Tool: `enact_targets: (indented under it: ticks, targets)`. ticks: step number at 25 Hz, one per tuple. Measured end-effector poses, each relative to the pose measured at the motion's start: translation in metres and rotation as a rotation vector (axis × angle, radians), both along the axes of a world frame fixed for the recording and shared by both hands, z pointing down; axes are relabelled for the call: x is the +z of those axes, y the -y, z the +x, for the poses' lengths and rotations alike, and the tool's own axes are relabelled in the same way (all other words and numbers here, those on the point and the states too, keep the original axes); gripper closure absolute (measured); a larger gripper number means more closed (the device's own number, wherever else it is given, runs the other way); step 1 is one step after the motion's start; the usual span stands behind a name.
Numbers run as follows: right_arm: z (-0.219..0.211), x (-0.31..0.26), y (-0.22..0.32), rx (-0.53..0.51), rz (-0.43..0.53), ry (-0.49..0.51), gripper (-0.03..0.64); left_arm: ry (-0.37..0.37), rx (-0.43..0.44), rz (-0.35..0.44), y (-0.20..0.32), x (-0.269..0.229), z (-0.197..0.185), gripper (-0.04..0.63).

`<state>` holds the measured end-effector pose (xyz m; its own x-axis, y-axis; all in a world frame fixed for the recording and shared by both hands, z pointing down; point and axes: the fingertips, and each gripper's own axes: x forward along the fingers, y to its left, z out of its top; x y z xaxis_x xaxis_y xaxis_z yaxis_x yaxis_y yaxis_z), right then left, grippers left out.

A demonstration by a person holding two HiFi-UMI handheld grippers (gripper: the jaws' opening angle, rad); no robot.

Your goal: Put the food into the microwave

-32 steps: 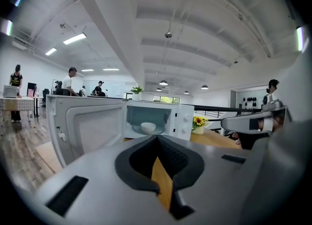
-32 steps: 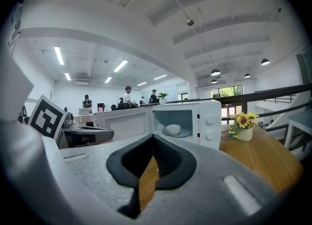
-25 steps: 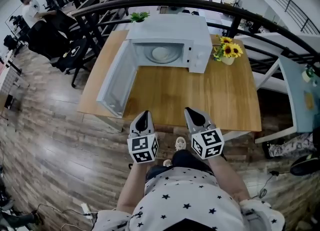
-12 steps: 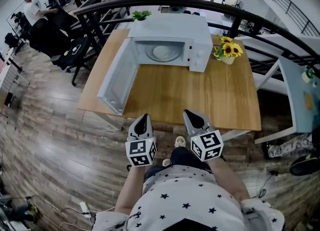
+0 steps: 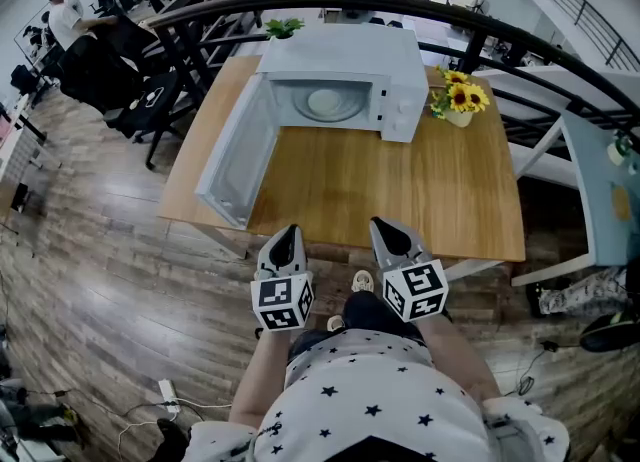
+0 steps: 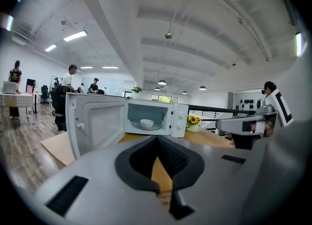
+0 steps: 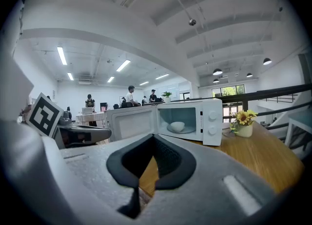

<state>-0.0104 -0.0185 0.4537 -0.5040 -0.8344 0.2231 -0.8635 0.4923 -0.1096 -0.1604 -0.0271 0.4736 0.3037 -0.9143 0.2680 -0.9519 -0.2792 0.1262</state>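
A white microwave [image 5: 345,58] stands at the back of a wooden table [image 5: 400,190], and its door [image 5: 236,155] hangs wide open to the left. A white bowl [image 5: 323,105] rests on the turntable inside; it shows in the left gripper view as bowl [image 6: 146,122] and in the right gripper view as bowl [image 7: 177,126]. My left gripper [image 5: 287,236] and right gripper [image 5: 386,226] hover side by side at the table's near edge, well short of the microwave. Both are shut with nothing between the jaws, as the left gripper [image 6: 158,139] and right gripper [image 7: 153,136] show close up.
A small vase of sunflowers [image 5: 457,103] sits to the right of the microwave. A black railing [image 5: 520,40] curves behind the table. A potted plant [image 5: 279,31] stands behind the microwave. People sit at desks far left [image 5: 70,20]. Cables lie on the wooden floor [image 5: 170,390].
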Motion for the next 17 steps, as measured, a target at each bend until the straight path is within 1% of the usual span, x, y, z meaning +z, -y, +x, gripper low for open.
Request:
enact_targets:
  ticks: [17]
  targets:
    - [-0.0027,-0.0013,0.0047,-0.008,0.006,0.007,0.612,-0.016,0.018,0.008,0.0029,-0.0032,0.0022,0.592]
